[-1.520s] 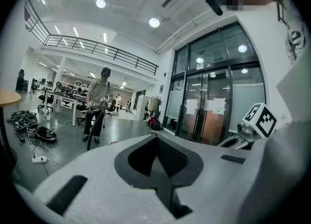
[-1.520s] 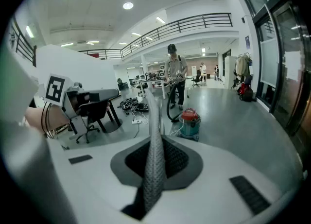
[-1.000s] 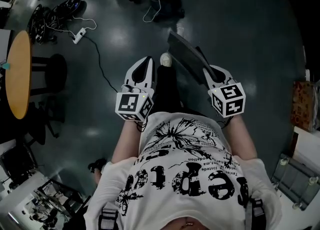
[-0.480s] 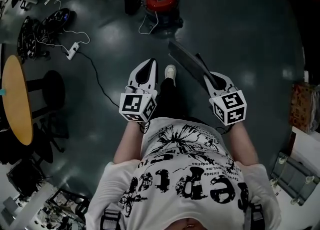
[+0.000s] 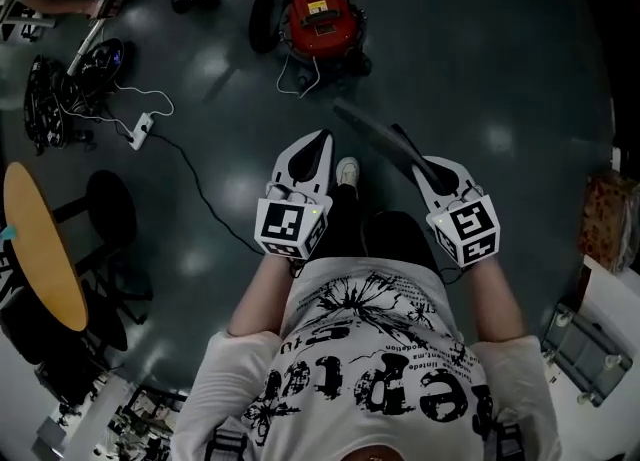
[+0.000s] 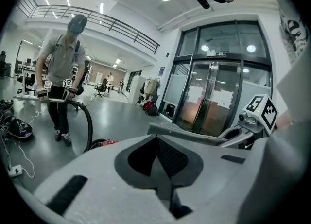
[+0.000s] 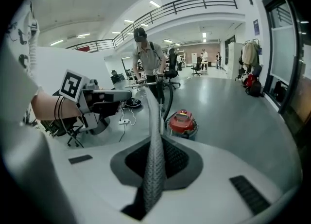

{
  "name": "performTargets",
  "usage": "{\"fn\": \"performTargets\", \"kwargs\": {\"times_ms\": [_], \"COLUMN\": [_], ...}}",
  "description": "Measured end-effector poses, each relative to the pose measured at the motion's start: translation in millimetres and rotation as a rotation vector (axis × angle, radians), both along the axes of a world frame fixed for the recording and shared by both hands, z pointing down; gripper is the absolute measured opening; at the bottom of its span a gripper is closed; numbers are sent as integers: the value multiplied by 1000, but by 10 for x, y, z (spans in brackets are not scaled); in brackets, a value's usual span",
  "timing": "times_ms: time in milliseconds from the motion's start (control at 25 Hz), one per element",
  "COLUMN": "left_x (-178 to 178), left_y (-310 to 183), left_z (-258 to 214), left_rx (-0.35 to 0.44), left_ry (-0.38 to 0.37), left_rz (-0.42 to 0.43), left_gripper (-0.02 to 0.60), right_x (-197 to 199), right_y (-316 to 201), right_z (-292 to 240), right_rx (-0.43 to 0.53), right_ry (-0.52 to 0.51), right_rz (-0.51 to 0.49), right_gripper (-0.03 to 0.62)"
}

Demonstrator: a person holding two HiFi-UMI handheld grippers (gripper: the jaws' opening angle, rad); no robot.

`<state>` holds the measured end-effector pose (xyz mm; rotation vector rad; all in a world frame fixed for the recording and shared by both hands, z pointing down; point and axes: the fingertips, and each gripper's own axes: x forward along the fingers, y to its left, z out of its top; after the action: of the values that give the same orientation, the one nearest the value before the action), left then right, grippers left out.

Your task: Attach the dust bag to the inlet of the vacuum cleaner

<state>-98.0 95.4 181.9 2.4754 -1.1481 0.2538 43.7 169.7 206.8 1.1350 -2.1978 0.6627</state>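
- Grey, flat, woven-looking dust bag (image 5: 372, 127) is sitting edge-on between the fingers of my right gripper (image 5: 418, 162). They are pressing almost fully together on its near end, and the rest is jutting out ahead over the dark glossy floor (image 5: 490, 59).
- Beside it, my left gripper (image 5: 320, 144) is hanging with its fingers closed on each other and nothing between them.
- Ahead on the floor, the round red vacuum cleaner (image 5: 322, 21) with its black hose (image 5: 262, 11) is standing well apart from both grippers. I am not making out its inlet from here.
- I am reading this as the approach step: the bag is in hand but nowhere near the machine yet.
- Next, I am expecting to close that gap, get low, find the inlet and turn the bag so its opening faces it. My empty left gripper is free to steady the vacuum or the bag's collar.
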Motion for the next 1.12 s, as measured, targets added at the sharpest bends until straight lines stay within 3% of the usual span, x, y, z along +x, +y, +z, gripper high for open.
{"fn": "performTargets", "kwargs": {"times_ms": [440, 640, 840, 1000, 1120], "left_x": [237, 321, 391, 441, 479], "left_y": [-1120, -1460, -1739, -2000, -2205], "left_z": [1269, 2043, 2799, 3206, 3464], "left_rx": [-33, -43, 10, 48, 56], "left_ry": [-20, -35, -90, -93, -99], "left_rz": [-66, -123, -154, -172, -137], "left_gripper": [2, 2, 2, 2, 2], "right_x": [206, 219, 228, 211, 191], "right_y": [-1066, -1361, -1510, -1633, -1760], "right_z": [1361, 2173, 3035, 3565, 3847], "right_rx": [-66, -49, -35, -45, -68], "right_ry": [2, 26, 94, 81, 34], "right_rz": [-213, -370, -520, -563, -567], "right_gripper": [21, 21, 22, 23, 22]}}
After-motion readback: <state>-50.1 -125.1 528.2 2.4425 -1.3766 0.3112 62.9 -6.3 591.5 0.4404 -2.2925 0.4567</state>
